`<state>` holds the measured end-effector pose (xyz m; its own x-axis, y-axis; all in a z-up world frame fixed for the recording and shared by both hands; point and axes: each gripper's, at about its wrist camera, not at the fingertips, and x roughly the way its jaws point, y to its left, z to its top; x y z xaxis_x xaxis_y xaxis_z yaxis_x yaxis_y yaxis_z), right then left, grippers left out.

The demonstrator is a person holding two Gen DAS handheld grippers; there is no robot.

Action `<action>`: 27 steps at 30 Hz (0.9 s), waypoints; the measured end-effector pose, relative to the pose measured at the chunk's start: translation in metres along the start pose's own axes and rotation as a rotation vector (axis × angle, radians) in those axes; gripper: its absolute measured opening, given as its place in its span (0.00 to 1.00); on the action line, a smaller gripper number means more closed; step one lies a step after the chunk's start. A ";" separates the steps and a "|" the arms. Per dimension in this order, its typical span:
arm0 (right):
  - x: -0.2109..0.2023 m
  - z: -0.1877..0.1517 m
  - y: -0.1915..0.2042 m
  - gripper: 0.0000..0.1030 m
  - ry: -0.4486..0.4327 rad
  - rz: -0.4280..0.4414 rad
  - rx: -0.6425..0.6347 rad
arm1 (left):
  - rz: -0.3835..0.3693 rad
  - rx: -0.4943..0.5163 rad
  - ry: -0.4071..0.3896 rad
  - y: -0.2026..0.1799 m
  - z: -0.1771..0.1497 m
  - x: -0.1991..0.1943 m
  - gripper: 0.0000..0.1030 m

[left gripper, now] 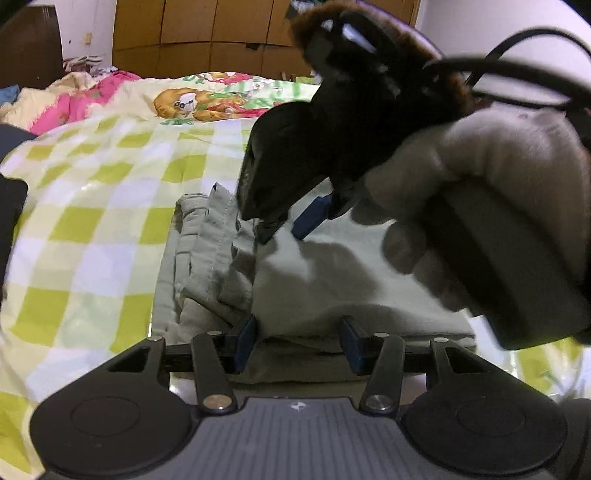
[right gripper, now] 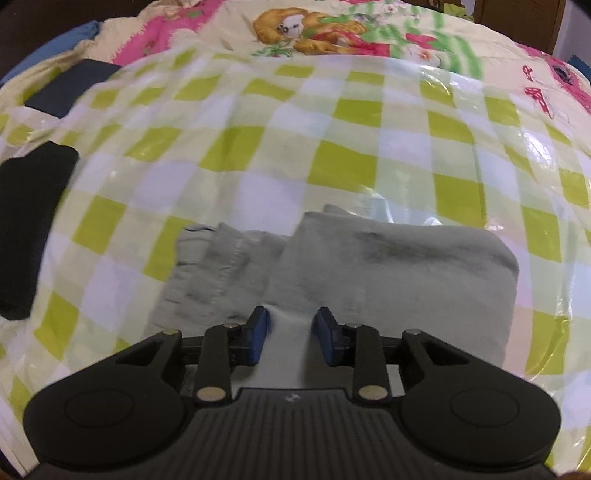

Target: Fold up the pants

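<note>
The grey pants (left gripper: 332, 288) lie folded into a thick bundle on the green-and-white checked cover (left gripper: 92, 206). They also show in the right wrist view (right gripper: 388, 269), with the seamed waist end at the left. My left gripper (left gripper: 301, 338) is open, its blue pads at the bundle's near edge, nothing between them. My right gripper (right gripper: 291, 328) is open just above the bundle's near part. It also shows in the left wrist view (left gripper: 284, 225), held by a grey-gloved hand (left gripper: 480, 206) above the far part of the pants.
A cartoon-print quilt (right gripper: 332, 33) covers the far part of the bed. Dark folded cloths (right gripper: 29, 221) lie at the left. A wooden wardrobe (left gripper: 221, 33) stands behind the bed. A black cable (left gripper: 535, 44) hangs from the right gripper.
</note>
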<state>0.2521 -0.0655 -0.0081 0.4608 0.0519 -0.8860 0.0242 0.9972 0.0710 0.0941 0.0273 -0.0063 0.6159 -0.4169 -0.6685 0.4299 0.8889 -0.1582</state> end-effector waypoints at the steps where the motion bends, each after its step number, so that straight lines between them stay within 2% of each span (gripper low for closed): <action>1: -0.001 0.000 -0.002 0.18 0.003 0.008 -0.009 | 0.009 0.008 -0.005 -0.001 0.000 0.000 0.56; 3: -0.002 0.000 -0.009 0.14 0.017 0.010 -0.016 | 0.020 0.003 -0.003 0.000 0.001 0.001 0.46; 7: -0.013 0.002 -0.018 0.21 0.003 0.065 0.059 | 0.014 -0.027 -0.011 0.006 0.000 -0.003 0.31; 8: -0.015 0.003 -0.016 0.20 -0.008 0.065 0.061 | 0.011 -0.024 -0.016 0.005 0.000 -0.004 0.30; 10: -0.015 0.006 -0.011 0.31 -0.018 0.053 0.049 | 0.005 -0.011 -0.027 0.000 0.000 -0.005 0.27; 12: -0.009 0.011 -0.005 0.36 0.003 0.038 0.040 | -0.004 0.001 -0.039 -0.004 0.001 -0.008 0.27; 15: 0.002 0.013 0.000 0.35 0.021 -0.010 0.018 | -0.012 0.010 -0.060 -0.006 0.001 -0.014 0.27; 17: 0.012 0.012 -0.002 0.32 0.044 -0.037 0.012 | -0.016 0.006 -0.063 -0.004 0.001 -0.014 0.26; 19: 0.011 0.011 -0.008 0.05 0.044 -0.012 0.030 | -0.022 -0.009 -0.067 0.002 0.001 -0.013 0.24; 23: -0.010 0.011 -0.014 0.03 0.006 0.035 0.048 | -0.039 -0.040 -0.087 0.012 0.002 -0.019 0.23; 27: -0.039 0.019 -0.015 0.03 -0.058 0.093 0.083 | -0.042 -0.066 -0.147 0.020 0.007 -0.037 0.23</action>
<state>0.2506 -0.0838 0.0335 0.5154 0.1378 -0.8458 0.0513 0.9802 0.1910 0.0845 0.0596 0.0200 0.6899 -0.4733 -0.5477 0.4163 0.8784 -0.2346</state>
